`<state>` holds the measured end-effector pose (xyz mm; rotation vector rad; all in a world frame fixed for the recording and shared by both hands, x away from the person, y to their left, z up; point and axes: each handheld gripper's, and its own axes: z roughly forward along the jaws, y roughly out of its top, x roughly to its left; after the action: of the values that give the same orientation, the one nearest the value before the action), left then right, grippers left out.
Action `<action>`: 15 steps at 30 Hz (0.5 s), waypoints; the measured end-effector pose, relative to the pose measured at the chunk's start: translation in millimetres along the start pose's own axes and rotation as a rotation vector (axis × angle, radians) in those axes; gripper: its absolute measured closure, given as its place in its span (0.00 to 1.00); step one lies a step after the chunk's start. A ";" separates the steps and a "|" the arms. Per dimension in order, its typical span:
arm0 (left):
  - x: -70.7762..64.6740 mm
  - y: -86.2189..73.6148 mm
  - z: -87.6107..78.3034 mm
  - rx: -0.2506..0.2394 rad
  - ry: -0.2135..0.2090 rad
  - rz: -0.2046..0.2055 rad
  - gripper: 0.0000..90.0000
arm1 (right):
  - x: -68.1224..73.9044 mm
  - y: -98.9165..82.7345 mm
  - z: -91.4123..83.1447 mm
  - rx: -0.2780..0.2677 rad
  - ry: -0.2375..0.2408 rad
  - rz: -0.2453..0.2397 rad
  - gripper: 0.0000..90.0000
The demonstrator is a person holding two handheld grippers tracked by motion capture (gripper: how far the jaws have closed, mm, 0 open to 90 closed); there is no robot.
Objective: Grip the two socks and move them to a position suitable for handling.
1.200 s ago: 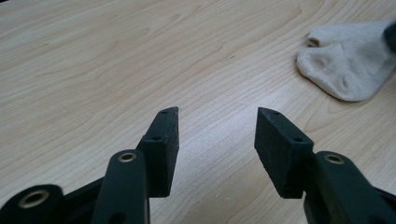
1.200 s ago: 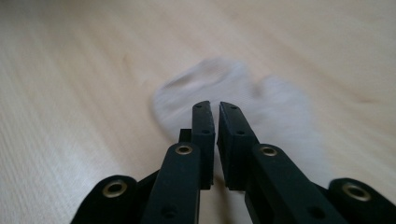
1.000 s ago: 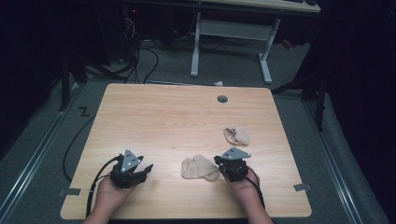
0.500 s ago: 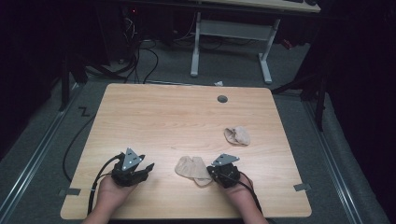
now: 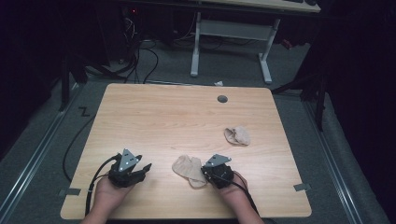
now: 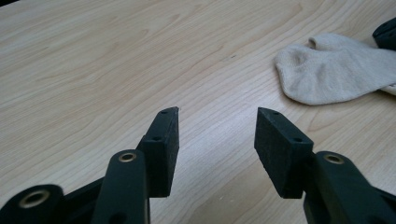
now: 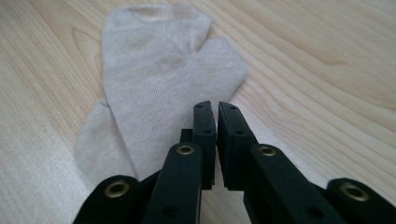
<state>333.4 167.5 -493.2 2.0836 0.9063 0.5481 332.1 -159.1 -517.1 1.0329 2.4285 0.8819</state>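
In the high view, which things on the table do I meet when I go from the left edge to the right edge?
Left claw → beige sock near the front edge → right claw → second beige sock, crumpled, farther back.

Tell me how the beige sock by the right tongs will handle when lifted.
The sock lies flat and creased, so it will likely hang limp. Thin knit suggests it is light. The right tongs should probably pinch fabric firmly, or it may slip.
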 end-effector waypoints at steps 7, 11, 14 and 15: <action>9.0 -11.9 -16.8 0.000 0.043 -0.017 0.57 | 5.0 21.7 3.7 -0.043 -0.002 -0.034 0.87; 15.6 -23.0 -30.7 -0.003 0.072 -0.057 0.57 | 23.7 44.9 12.0 -0.119 0.100 -0.024 0.77; 19.2 -27.3 -37.2 -0.008 0.087 -0.083 0.57 | 34.6 52.0 34.3 -0.085 0.130 -0.046 0.68; 20.2 -28.4 -38.5 -0.008 0.089 -0.088 0.57 | 35.4 52.7 38.1 -0.075 0.127 -0.053 0.66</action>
<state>310.4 214.0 -491.2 2.0152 1.0395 0.6006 356.0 -89.1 -513.0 0.9074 2.4927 1.0407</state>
